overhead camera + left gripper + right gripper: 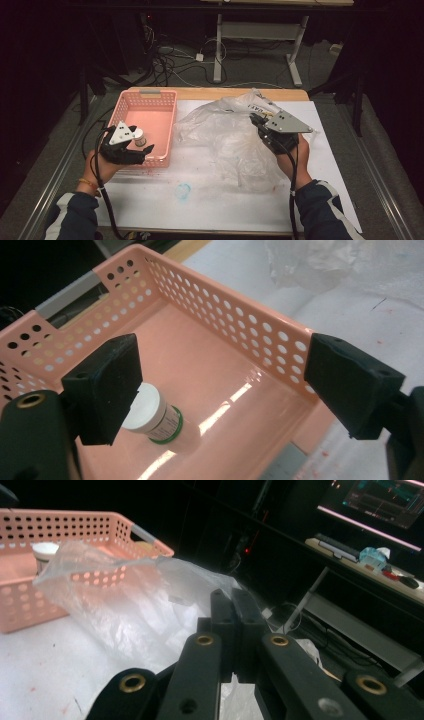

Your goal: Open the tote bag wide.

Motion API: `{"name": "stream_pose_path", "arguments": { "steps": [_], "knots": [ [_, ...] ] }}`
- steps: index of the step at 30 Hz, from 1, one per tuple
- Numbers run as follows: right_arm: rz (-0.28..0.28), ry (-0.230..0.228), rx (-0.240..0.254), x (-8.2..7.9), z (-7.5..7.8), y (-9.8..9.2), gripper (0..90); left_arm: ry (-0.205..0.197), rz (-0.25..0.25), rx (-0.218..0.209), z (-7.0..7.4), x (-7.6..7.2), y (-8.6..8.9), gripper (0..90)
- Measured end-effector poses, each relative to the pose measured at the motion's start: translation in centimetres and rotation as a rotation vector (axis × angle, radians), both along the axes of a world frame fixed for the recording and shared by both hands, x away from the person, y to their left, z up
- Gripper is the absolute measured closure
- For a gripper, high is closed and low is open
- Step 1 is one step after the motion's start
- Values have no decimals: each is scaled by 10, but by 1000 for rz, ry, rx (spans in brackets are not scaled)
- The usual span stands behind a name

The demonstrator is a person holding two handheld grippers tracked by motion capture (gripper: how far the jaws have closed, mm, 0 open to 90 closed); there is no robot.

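A pink perforated basket (150, 93) sits at the left of the white table top. Inside it, near the front, stands a small white jar (139, 136) with a green-edged label. My left gripper (141, 141) hovers over the basket's front, open. In the left gripper view the jar (150, 412) lies below and between the wide-apart pads, untouched by my left gripper (227, 375). A crumpled clear plastic bag (225, 135) spreads across the table's middle. My right gripper (260, 125) is shut on the bag's right edge and holds it raised. In the right gripper view the film (125, 600) stretches away from my right gripper (235, 600).
The table's wooden far edge (220, 93) runs behind the basket and bag. A blue smear (183, 190) marks the white surface near the front. Cables and a desk frame (218, 55) stand on the floor beyond. Metal rails run along both sides of the table.
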State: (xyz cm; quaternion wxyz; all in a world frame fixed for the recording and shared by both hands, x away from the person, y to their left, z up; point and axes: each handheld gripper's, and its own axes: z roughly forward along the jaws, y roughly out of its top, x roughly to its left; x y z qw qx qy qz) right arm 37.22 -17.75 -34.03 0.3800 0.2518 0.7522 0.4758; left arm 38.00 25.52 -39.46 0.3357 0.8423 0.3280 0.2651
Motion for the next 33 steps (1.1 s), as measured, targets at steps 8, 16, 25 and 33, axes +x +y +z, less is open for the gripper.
{"name": "stream_pose_path", "arguments": {
  "steps": [8,16,25,33],
  "knots": [
    [30,17,28,-1,0,-2,900,109,77,74,-10,45,12,183],
    [101,56,23,-2,-5,2,900,335,95,253,-27,86,7,253],
    [130,71,-1,-3,-12,7,900,479,91,225,-36,103,14,477],
    [119,68,7,-3,-11,3,900,424,53,164,-28,96,13,482]
  ]
}}
